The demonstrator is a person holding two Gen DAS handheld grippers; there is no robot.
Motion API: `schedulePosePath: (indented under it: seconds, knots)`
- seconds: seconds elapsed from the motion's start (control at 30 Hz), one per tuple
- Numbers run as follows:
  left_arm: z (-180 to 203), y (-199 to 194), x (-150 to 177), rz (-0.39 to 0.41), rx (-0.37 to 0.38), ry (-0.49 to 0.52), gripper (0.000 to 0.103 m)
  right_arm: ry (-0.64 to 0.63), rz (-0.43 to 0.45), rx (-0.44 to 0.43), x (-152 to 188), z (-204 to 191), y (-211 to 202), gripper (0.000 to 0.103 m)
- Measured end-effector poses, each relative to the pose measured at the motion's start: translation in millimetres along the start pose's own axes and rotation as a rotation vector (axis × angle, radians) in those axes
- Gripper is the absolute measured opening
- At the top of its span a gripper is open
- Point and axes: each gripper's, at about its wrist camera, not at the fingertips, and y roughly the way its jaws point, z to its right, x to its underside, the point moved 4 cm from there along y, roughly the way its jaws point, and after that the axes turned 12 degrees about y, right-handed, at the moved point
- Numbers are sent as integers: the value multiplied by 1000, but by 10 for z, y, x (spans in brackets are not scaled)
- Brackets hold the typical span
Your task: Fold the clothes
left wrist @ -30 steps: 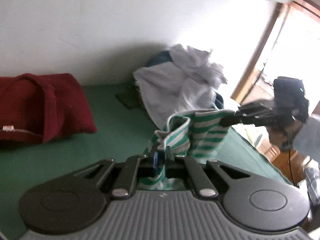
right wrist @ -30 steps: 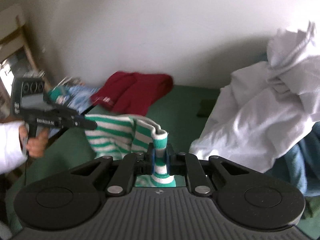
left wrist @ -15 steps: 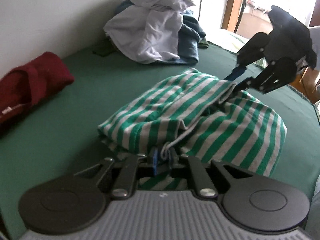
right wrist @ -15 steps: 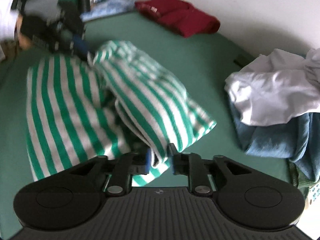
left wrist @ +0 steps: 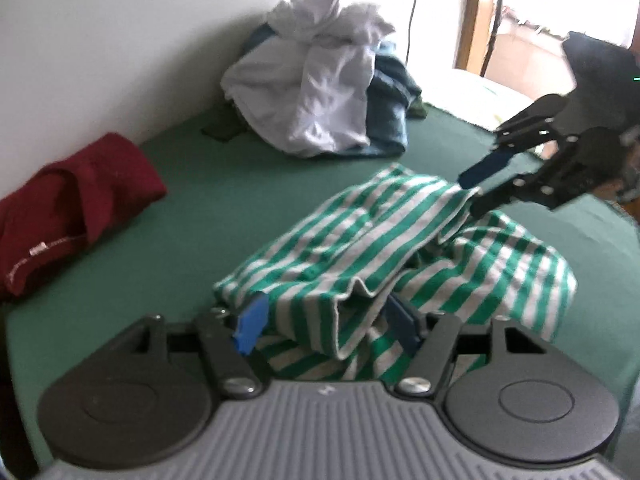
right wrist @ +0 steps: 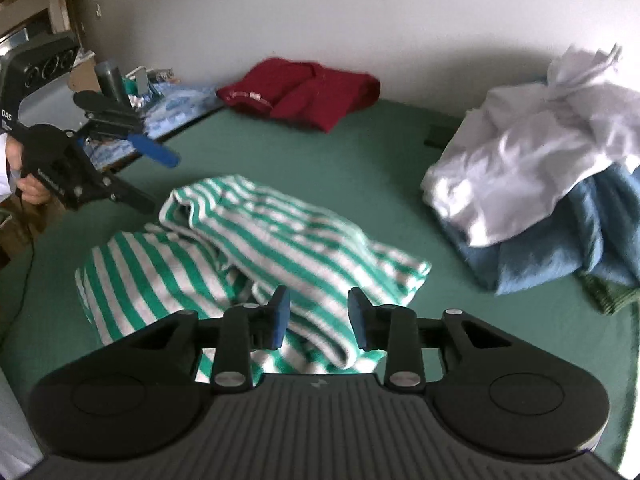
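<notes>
A green-and-white striped garment (left wrist: 380,240) (right wrist: 260,240) lies loosely doubled over on the green surface (left wrist: 200,220). My left gripper (left wrist: 326,322) is open, its blue pads spread wide on either side of a fold of the cloth, not pinching it. In the right wrist view the left gripper (right wrist: 154,176) hovers just left of the garment's far end, held by a hand (right wrist: 30,188). My right gripper (right wrist: 318,318) is open too, pads apart above the near edge of the cloth. From the left wrist view the right gripper (left wrist: 480,184) sits at the garment's far corner.
A folded dark red garment (left wrist: 76,200) (right wrist: 304,88) lies by the wall. A heap of white and blue clothes (left wrist: 320,92) (right wrist: 532,160) sits further along. A cluttered side stand (right wrist: 168,100) borders the surface. A bright doorway (left wrist: 520,32) is behind.
Both grippers brought the striped garment down from mid-air onto the green surface. Both then opened and let go of it.
</notes>
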Motion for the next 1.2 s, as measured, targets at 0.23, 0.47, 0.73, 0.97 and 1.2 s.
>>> schedulePosePath:
  seconds: [0.23, 0.47, 0.73, 0.97, 1.2]
  knots:
    - [-210, -23, 123, -21, -28, -102, 16, 53, 25, 55, 152, -13, 17, 35]
    - [-264, 14, 285, -55, -66, -112, 15, 127, 8, 99, 243, 6, 155, 23]
    - [-181, -113, 242, -91, -131, -123, 20, 188, 56, 110, 135, -16, 17, 23]
    - [-84, -221, -49, -46, -194, -168, 56, 297, 87, 172, 106, -74, 259, 23]
    - [105, 204, -140, -149, -293, -169, 59, 124, 127, 324, 335, -431, 421, 30]
